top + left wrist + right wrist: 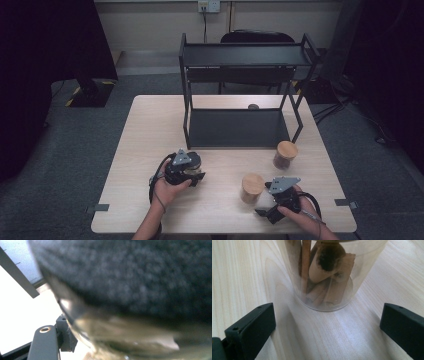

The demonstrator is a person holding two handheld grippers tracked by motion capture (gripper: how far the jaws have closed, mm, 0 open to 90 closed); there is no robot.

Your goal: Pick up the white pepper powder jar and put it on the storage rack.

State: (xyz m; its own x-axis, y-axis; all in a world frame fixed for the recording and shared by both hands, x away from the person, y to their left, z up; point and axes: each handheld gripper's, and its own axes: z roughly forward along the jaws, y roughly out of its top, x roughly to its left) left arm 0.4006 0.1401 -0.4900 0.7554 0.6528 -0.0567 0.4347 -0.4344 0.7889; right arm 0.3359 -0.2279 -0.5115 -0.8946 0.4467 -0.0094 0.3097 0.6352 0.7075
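Holding a dark-lidded jar (140, 290) tight in my left gripper (186, 168) above the table (135, 150). My right gripper (280, 196) has its fingers (252, 327) wide apart, with the stick jar (324, 275) just ahead. Next I think I lift mine onto the far shelf (235, 127).

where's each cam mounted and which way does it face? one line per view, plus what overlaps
High view: above the person's side, looking forward and down on the table; forearms, both hands.
Left gripper view: on the left gripper, hard against a blurred jar it grips.
Right gripper view: on the right gripper, open jaws facing the cinnamon jar.
Shared: that jar and table.
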